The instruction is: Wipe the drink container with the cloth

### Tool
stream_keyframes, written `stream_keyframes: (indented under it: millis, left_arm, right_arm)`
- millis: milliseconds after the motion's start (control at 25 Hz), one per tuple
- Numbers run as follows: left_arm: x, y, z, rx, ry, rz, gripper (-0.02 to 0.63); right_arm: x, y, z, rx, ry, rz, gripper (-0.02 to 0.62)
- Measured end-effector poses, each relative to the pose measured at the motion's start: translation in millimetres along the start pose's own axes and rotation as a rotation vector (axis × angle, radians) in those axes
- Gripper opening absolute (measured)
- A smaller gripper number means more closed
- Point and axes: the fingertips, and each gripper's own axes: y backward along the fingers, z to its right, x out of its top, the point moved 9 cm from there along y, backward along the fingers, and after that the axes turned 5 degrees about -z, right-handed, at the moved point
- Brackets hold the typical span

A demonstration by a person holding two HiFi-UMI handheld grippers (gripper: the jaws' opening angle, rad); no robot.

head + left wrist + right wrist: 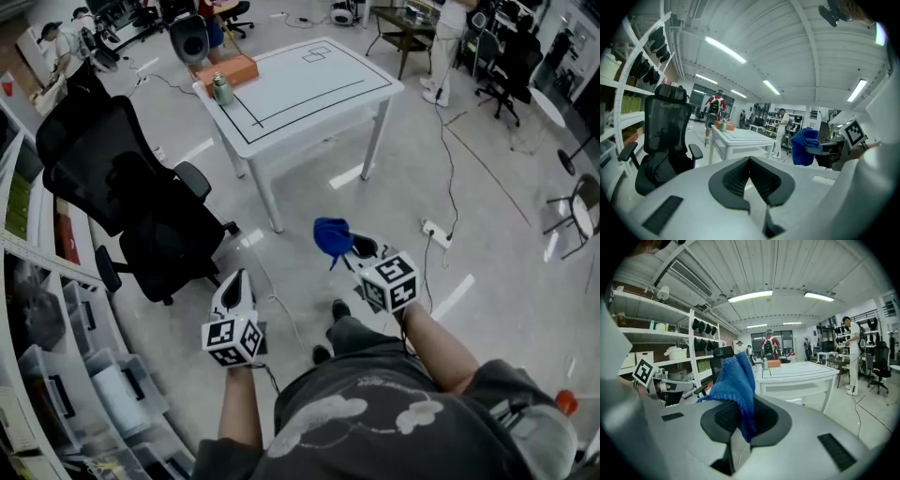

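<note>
Ahead of me stands a white table (314, 89) with black lines marked across its top. On the table's left corner sits the green drink container (222, 90), and an orange box (228, 69) lies just behind it at the same edge; the rest of the tabletop is bare. The table stands on a grey floor (487, 234). Left of the table a black office chair (141, 202) rests on that floor, right of the table lies a white power strip (437, 232) with its cable, and short white tape strips (352, 175) are stuck down beneath the table.
</note>
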Motion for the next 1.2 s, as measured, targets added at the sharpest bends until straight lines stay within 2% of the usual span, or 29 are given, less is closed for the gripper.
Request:
stream_keyframes:
  millis: [360,560,760,840,960,1200]
  left_arm:
    - [3.8,-11.2,-7.9,0.008,0.017,0.016,0.002]
    - [10.4,-46.5,-23.5,0.026,-0.003,-0.003,0.002]
    - [32.7,-111.2,-45.2,0.108,0.012,-0.017,0.002]
    - [48.2,-144.2,-49.6,0.133,0.028,-0.029,0.002]
    - [78.5,-197.4,-56.4,0.176,0.012,-0.044,0.002]
    - [135.3,-299.8,-72.0,0.236,0.044,-0.014,0.002]
  right_arm:
    - [6.9,-35.9,17.5,0.041,-0.033,0.012,0.041]
    - [10.3,-79.1,41.2,0.089,-0.056,0.024,0.041]
    - [25.5,-144.3,102.4,0.126,-0.071,0.001,0.041]
    - [41.4,-172.7,133.6,0.138,-0.091,-0.002,0.041]
    - [68.1,-214.2,181.0,0.156,-0.103,-0.001,0.041]
    - [119.9,-294.8,265.9,0.223,-0.082,-0.031,0.041]
